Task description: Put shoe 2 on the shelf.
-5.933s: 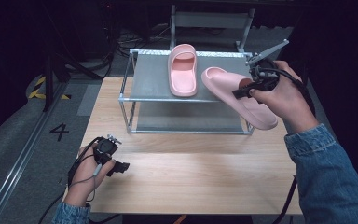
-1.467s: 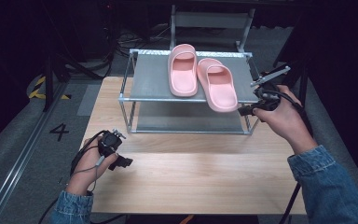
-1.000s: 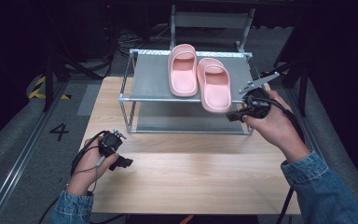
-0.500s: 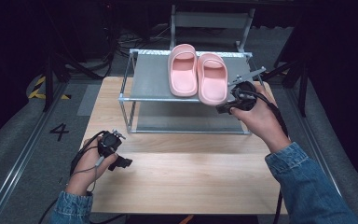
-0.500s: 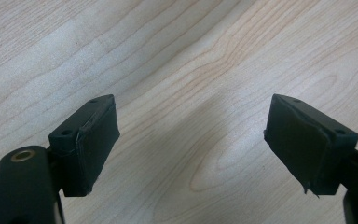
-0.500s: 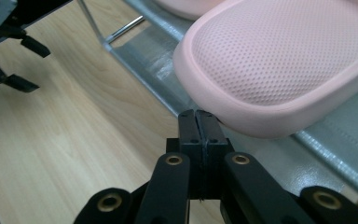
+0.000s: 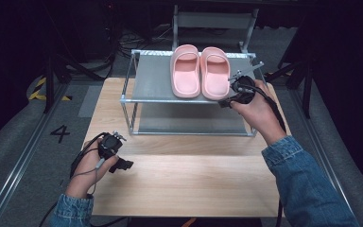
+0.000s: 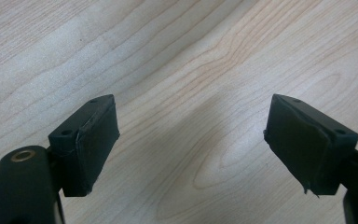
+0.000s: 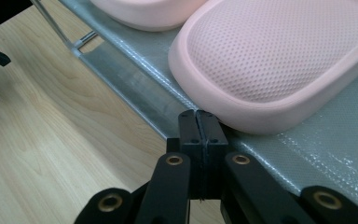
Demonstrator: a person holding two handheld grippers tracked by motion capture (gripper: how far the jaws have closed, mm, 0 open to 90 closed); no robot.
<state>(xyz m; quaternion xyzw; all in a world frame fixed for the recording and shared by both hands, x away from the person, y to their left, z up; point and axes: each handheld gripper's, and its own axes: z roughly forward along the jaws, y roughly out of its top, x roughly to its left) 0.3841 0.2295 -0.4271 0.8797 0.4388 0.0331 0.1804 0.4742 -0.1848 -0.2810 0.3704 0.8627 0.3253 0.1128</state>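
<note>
Left tool point(image 7: 115, 152) low over desk point(image 7: 189, 184), jaws spread, nothing between them. Right tool point(image 9: 202, 130) pressed together, empty, tips at heel of right slipper point(image 7: 214, 72). Since a second ago it slid left along rack point(image 7: 151, 85), nudging slipper flush beside left slipper point(image 7: 185, 70). Pair now aligned on top shelf; placement looks nearly finished. Slippers: pale pink foam, dimpled footbed, thick rounded rim.
</note>
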